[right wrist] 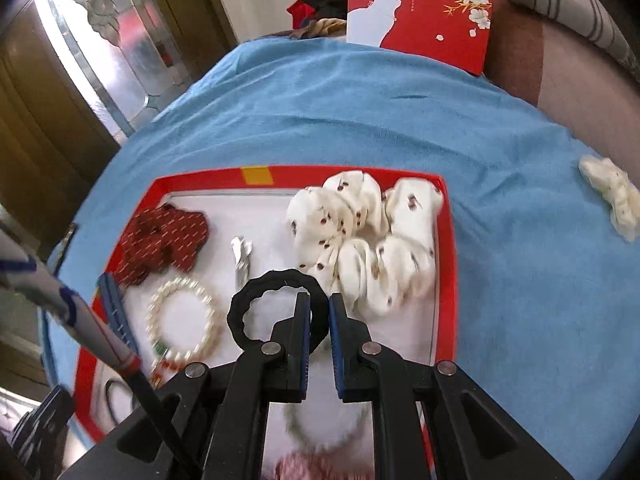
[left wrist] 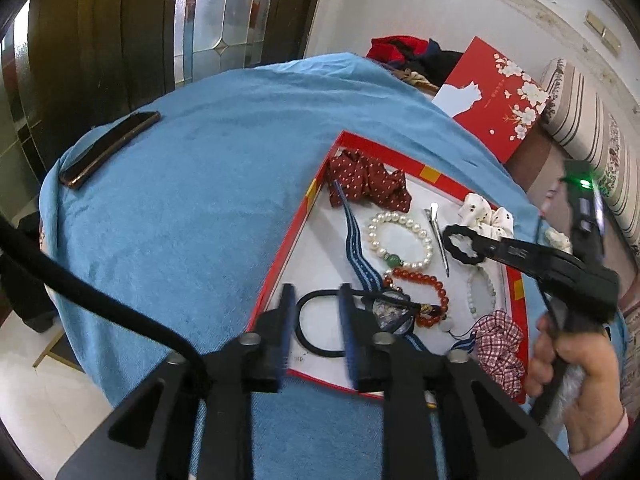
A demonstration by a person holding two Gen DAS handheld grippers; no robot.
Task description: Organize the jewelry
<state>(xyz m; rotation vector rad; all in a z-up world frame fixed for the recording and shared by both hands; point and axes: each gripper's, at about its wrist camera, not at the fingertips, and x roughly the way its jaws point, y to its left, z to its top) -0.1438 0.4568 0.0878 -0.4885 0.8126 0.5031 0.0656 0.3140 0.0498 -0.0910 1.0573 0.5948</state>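
Note:
A red-rimmed tray [left wrist: 280, 256] on the blue cloth holds jewelry and hair ties. My left gripper [left wrist: 316, 300] hangs open over its near corner. A smooth black hair tie [left wrist: 310, 344] lies flat on the tray floor under and between its fingers, and the pads do not press it. My right gripper [right wrist: 320, 300] is shut on a wavy black hair tie [right wrist: 240, 312], which hangs as a ring above the tray beside the white spotted scrunchie [right wrist: 360, 240]. The left wrist view shows the same wavy black hair tie [left wrist: 460, 244] hanging over the silver hair clip [left wrist: 438, 232].
The tray also holds a pearl bracelet [left wrist: 400, 240], a red bead bracelet [left wrist: 424, 280], a dark red dotted scrunchie [left wrist: 364, 180], a checked scrunchie [left wrist: 500, 344] and a blue striped ribbon [left wrist: 360, 248]. A phone [left wrist: 110, 148] lies far left, a cream scrunchie [right wrist: 612, 196] right, and a red lid [right wrist: 420, 8] behind.

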